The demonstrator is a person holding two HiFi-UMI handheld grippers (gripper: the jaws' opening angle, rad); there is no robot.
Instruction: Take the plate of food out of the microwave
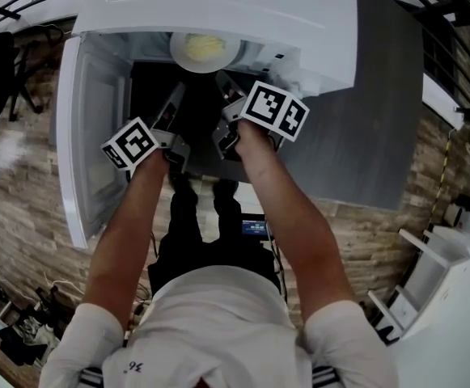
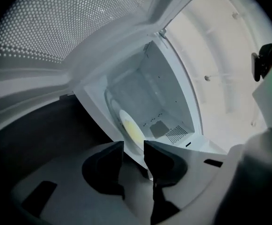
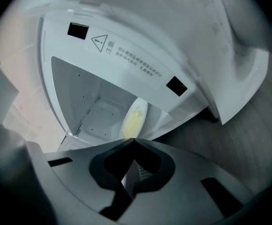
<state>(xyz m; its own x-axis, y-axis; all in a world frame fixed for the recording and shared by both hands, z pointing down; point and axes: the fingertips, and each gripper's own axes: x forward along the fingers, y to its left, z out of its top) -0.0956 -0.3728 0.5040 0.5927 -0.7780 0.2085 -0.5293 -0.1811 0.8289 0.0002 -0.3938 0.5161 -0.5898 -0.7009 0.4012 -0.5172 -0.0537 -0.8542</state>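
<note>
Shoulders in a white shirt [image 1: 218, 330] fill the bottom of the head view, with both bare forearms stretched forward toward a white microwave [image 1: 218, 6] that stands on a grey table [image 1: 380, 128]. Microwave door [image 1: 89, 144] is swung wide open on the left side; its perforated window shows large at the upper left of the left gripper view. Plate [image 1: 205, 51] sits inside the cavity, pale and round, with yellow food [image 1: 202, 47] on it. Left tongs [image 1: 175, 95] are held at the mouth of the cavity, marker cube toward the person. In the left gripper view the left tongs [image 2: 133, 146] have their jaws a narrow gap apart with nothing caught between them; the plate [image 2: 131, 128] shows just beyond the gap, on the cavity floor, and I see no contact with it. Right tongs [image 1: 225, 83] are also at the opening, just beside the left pair. In the right gripper view the right tongs [image 3: 135, 139] have their jaws closed tip to tip and hold nothing; the plate [image 3: 135, 116] lies past the tips, inside the cavity. A warning label [image 3: 103, 43] with a triangle sits on the frame above the opening. The floor [image 1: 24, 217] below has a stone pattern.
</note>
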